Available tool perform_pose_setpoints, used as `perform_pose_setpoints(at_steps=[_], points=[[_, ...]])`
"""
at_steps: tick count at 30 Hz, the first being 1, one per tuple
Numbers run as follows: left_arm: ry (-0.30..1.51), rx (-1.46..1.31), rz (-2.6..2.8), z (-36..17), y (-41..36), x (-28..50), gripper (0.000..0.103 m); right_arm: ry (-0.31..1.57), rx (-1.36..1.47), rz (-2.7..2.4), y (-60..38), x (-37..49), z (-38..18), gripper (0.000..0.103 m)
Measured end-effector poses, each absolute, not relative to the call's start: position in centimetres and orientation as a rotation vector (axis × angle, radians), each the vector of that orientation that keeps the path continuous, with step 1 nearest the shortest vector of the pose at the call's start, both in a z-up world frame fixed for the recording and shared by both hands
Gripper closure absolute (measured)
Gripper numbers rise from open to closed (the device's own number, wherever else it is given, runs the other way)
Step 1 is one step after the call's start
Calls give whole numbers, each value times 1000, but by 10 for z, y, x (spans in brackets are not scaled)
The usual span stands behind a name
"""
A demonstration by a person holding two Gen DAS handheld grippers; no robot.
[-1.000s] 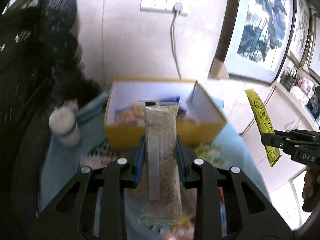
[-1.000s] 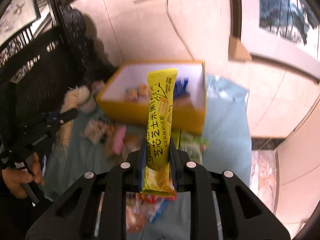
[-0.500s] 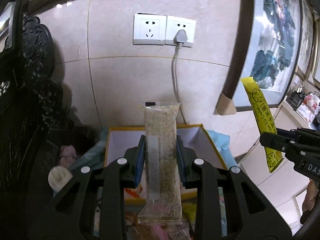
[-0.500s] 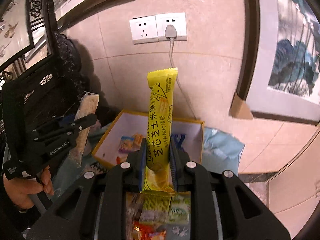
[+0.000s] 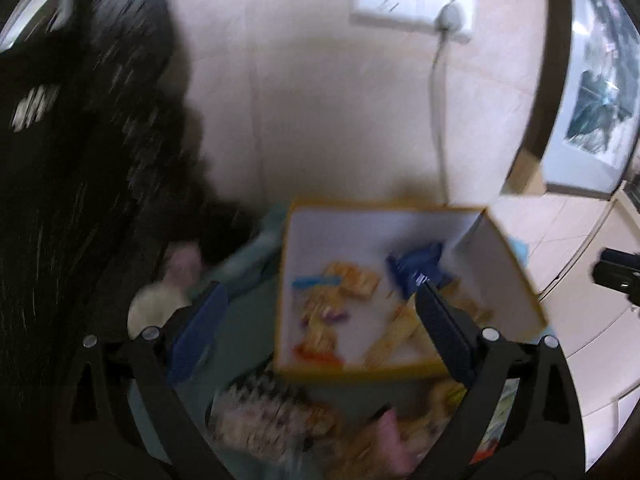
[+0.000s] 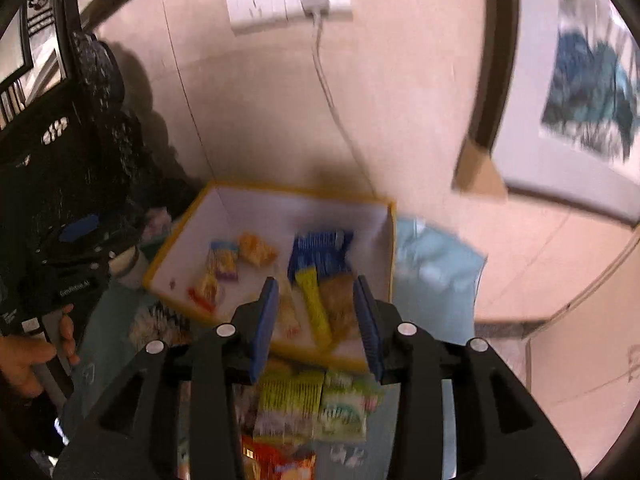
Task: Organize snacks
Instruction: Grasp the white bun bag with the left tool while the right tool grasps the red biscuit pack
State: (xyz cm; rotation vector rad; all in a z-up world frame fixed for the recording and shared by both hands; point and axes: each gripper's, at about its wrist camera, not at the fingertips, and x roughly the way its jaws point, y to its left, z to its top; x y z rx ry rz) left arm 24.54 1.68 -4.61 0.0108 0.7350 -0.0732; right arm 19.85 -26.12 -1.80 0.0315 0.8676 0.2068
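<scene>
I have both grippers poised over the yellow-rimmed box (image 6: 276, 200), which sits on a teal cloth (image 6: 436, 256) against the wall so snacks can be dropped straight in. My left gripper (image 5: 320, 320) has just been opening and its jaws stand wide with nothing between them; the right gripper (image 6: 316, 316) has just been opening too, jaws parted, no pad on anything. The yellow stick pack (image 6: 314, 304) lies inside the box near its front wall, beside a pale grainy bar (image 6: 340, 308) and in front of a blue packet (image 6: 320, 252), so I judge both releases done. More loose snacks (image 6: 312, 400) wait on the cloth in front of the box, which is why I expect to reach back there. The left wrist view is badly smeared: the box's contents are only coloured blurs, and the right gripper shows only as a dark tip at the edge. The box's front wall hides whatever lies just behind it.
</scene>
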Motion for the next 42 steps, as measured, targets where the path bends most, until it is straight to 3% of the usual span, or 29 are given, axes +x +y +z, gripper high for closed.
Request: perform_pose_setpoints(at_steps=[9,17,24,26,30,33,35,38,42], points=[[990,-66,92,-176,80,193,6,1161,137,210,-267,126,-147,61],[948,-51,76,-184,86,189,6,1219,150,242,-252,96,-188,46],[1001,-16,62,-204,74,219,6,1277,253,238,-257,102,-213,43],[1014,22,80,-212,73,224,6,1294,228,257,-250,103,-214,44],[1003,67,65,-224,68,229,5,1288,132,286,-235,102,-210,58],[996,102,10,-222,67,225,17,1285,121,293,-229,99,-209,59],[963,92,-24,-216,69,216,38,1272,106,292,-225,96,-205,59],[933,34,-26,-211,79,204,56,1251,101,288,-225,92,-200,59],[920,2,-20,-206,85,189,61,1225,97,287,-226,85,-190,59]])
